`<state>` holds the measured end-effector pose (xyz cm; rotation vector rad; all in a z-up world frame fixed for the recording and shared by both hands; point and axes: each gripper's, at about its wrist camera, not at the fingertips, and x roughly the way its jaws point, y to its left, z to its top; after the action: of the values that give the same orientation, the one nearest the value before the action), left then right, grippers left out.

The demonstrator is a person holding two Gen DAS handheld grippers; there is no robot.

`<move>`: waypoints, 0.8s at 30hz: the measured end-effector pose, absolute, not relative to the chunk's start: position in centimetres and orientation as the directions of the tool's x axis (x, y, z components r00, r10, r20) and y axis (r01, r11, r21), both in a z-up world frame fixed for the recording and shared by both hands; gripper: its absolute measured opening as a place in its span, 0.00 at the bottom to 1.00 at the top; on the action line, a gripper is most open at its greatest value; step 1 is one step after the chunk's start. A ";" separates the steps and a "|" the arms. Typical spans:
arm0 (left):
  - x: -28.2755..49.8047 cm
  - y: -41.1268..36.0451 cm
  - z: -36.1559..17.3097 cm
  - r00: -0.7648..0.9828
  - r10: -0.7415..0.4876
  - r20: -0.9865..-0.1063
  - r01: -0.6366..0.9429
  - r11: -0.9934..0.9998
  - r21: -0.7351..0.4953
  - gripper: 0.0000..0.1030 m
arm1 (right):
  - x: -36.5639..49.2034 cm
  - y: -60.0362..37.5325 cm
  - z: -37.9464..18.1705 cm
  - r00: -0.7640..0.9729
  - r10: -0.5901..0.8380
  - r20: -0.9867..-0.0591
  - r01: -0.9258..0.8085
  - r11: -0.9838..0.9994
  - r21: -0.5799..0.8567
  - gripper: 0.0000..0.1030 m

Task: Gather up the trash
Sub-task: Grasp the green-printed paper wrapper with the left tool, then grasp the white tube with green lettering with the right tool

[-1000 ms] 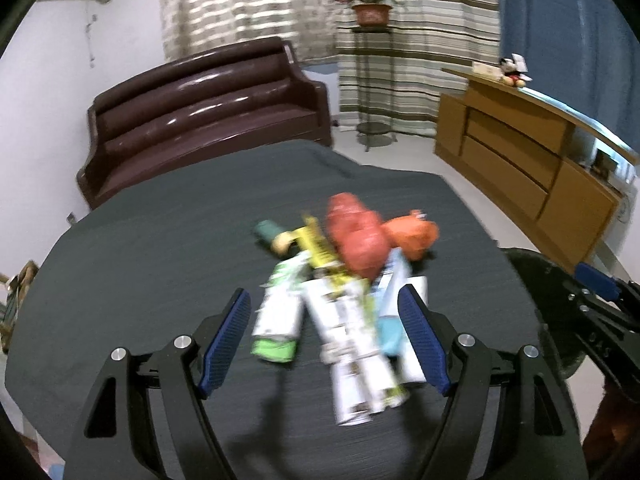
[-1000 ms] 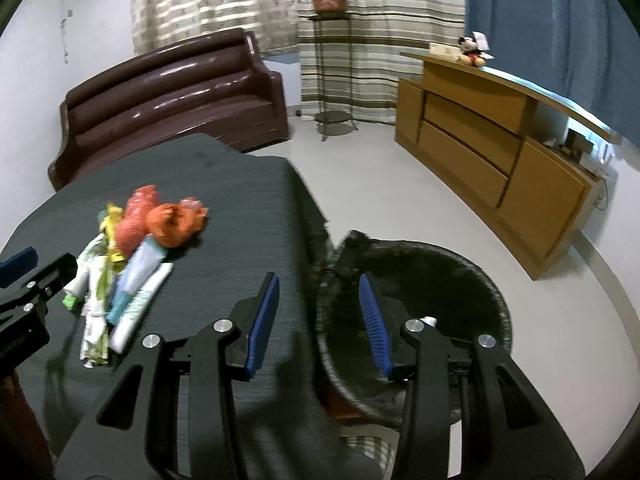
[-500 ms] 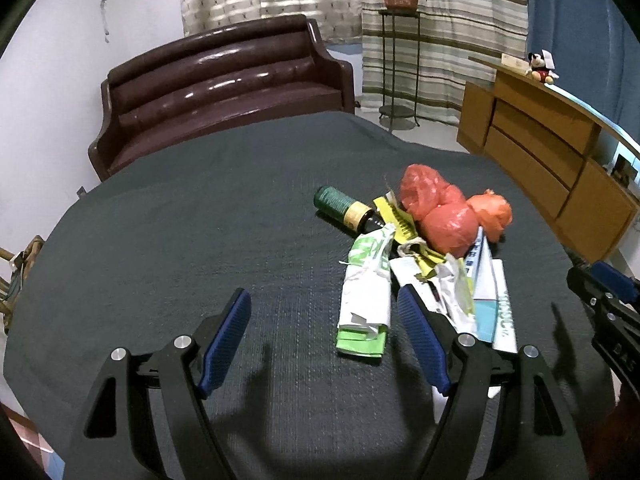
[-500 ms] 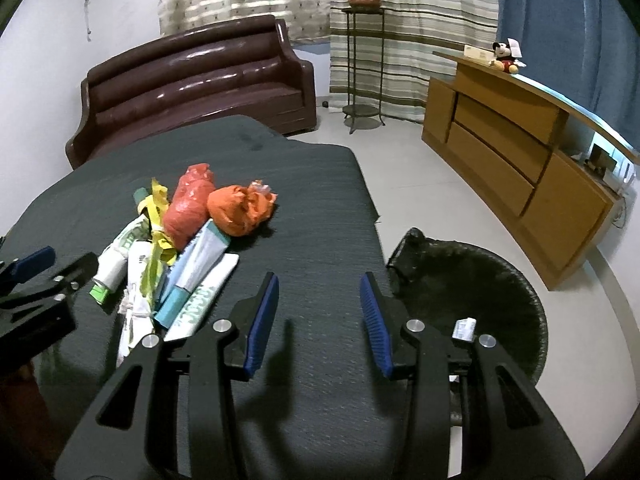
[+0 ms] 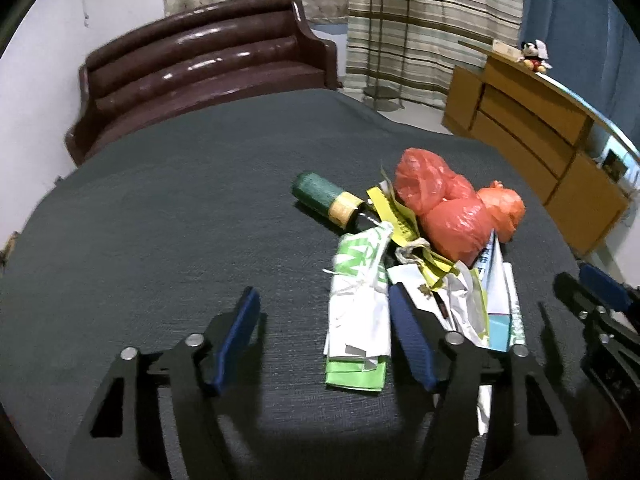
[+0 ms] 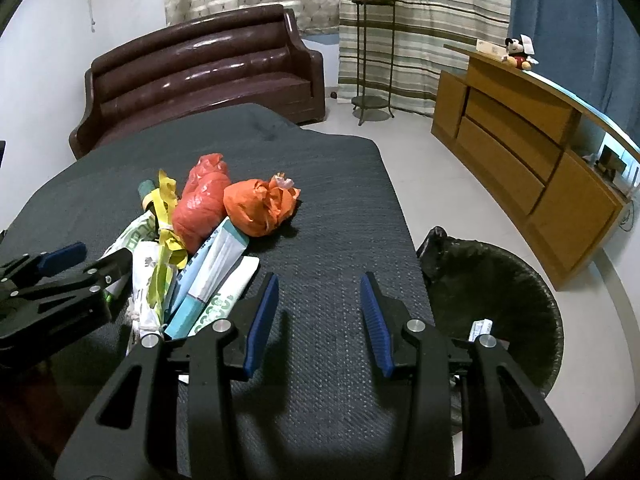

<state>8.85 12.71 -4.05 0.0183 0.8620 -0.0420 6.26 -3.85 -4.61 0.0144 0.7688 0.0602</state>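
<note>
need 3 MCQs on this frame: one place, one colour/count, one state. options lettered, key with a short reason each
1. Where is the trash bin?
A. On the sofa
B. On the floor beside the table's right edge
C. On the wooden cabinet

2. How many red-orange plastic bags lie in the trash pile?
A. One
B. Five
C. Three

3. What is the state of the left hand-held gripper?
A. Open, holding nothing
B. Shut on the green bottle
C. Shut on a red bag

Key:
1 B: the black-lined bin stands on the pale floor next to the dark table.
2 C: the left wrist view shows three bagged lumps, red bags and an orange bag.
3 A: its blue pads are spread wide, with a green-and-white wrapper lying between them, ungripped.
</note>
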 end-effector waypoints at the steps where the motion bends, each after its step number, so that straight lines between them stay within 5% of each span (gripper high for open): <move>1: 8.8 12.8 -4.1 0.646 -0.040 -0.762 0.051 0.999 -0.009 0.55 | 6.3 -3.8 -4.6 0.716 0.060 -0.696 -0.049 0.998 0.035 0.41; 5: 9.0 12.9 -4.4 0.626 -0.071 -0.776 0.080 0.996 -0.026 0.30 | 6.6 -3.7 -4.8 0.713 0.058 -0.699 -0.050 0.998 0.032 0.47; 24: 6.1 17.3 -3.3 0.648 -0.006 -0.762 0.005 1.000 -0.005 0.30 | 5.8 -1.2 -5.1 0.694 0.105 -0.712 -0.116 0.993 0.033 0.47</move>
<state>6.10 17.29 -3.30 -0.0023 0.8659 -0.0062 5.76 -1.23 -5.07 -0.0150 0.7945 0.1237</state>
